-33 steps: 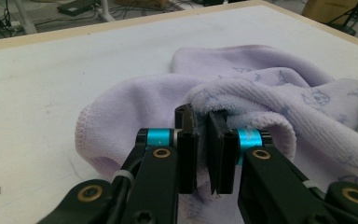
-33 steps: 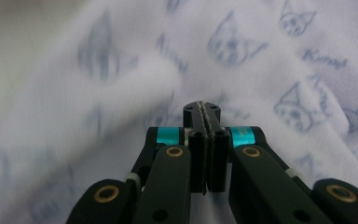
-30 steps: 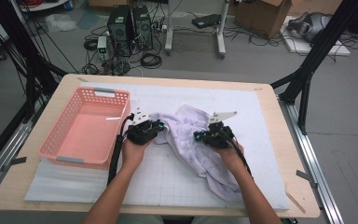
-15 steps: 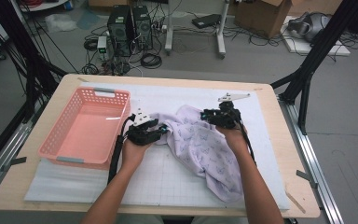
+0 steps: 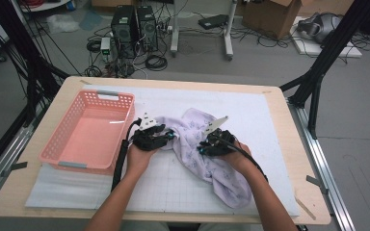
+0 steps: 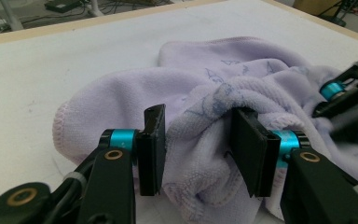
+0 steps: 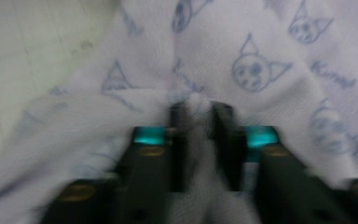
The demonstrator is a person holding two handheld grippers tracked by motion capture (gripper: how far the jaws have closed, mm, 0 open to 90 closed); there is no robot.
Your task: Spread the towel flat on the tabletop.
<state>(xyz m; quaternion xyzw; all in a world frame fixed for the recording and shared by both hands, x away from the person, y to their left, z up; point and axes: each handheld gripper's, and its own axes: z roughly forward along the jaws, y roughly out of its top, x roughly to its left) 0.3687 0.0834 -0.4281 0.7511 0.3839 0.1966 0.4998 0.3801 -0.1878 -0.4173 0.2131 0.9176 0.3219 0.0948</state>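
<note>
Overhead, a lilac towel (image 5: 207, 159) lies crumpled mid-tabletop (image 5: 279, 120), right of a pink basket (image 5: 89, 130), with a hand-held gripper at each end. Closer, the left hand-held gripper (image 6: 198, 154) stands half open, a thick fold bunched between its jaws. Blurred, the right hand-held gripper (image 7: 199, 140), just closing, pinches a towel ridge.
</note>
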